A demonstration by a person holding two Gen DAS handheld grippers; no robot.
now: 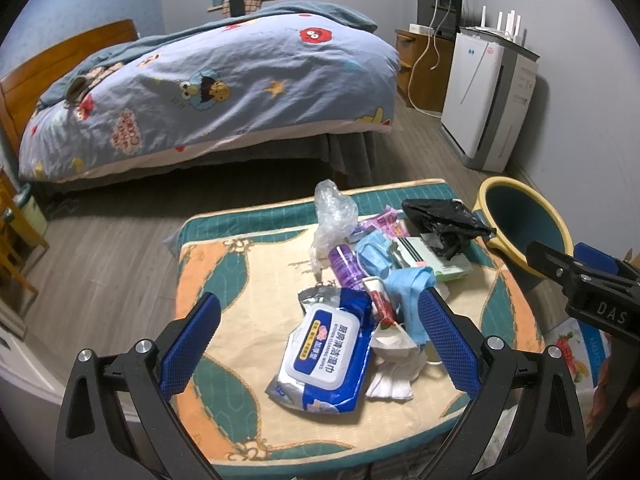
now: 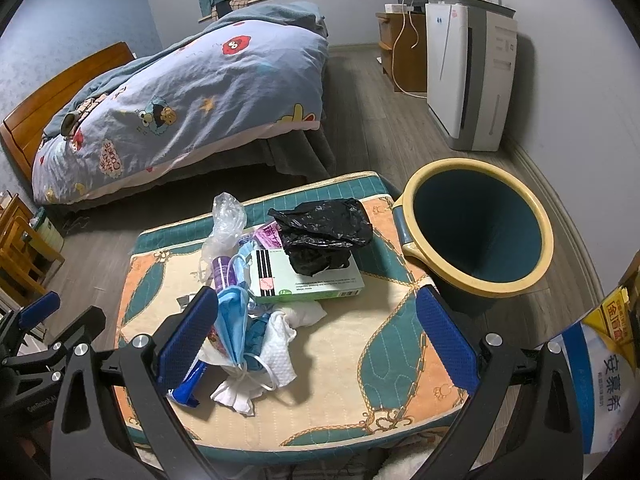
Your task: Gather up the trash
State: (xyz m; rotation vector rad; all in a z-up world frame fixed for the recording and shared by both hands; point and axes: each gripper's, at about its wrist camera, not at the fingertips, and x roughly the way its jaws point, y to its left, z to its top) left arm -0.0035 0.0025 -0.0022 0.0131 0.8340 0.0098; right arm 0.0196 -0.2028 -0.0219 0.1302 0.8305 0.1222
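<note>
Both grippers hang low over the near edge of the quilted pad [image 2: 400, 344], fingers pointing toward the far bed [image 1: 208, 92]; the left gripper [image 1: 320, 344] has its jaws spread wide, nothing between the pads, straddling the blue wipes pack [image 1: 326, 356] at the near side of the pile; the right gripper [image 2: 316, 344] is likewise spread and empty, its left finger just beside a blue face mask [image 2: 232, 328] and crumpled white tissues [image 2: 280, 348]; farther back sit a green-and-white box [image 2: 308, 276] with a black plastic bag [image 2: 324, 232] on top, a purple tube [image 1: 346, 268] and a clear bag [image 1: 334, 212]; the pad's right half lies bare; off its far right corner stands the yellow-rimmed bin [image 2: 478, 228], mouth open.
</note>
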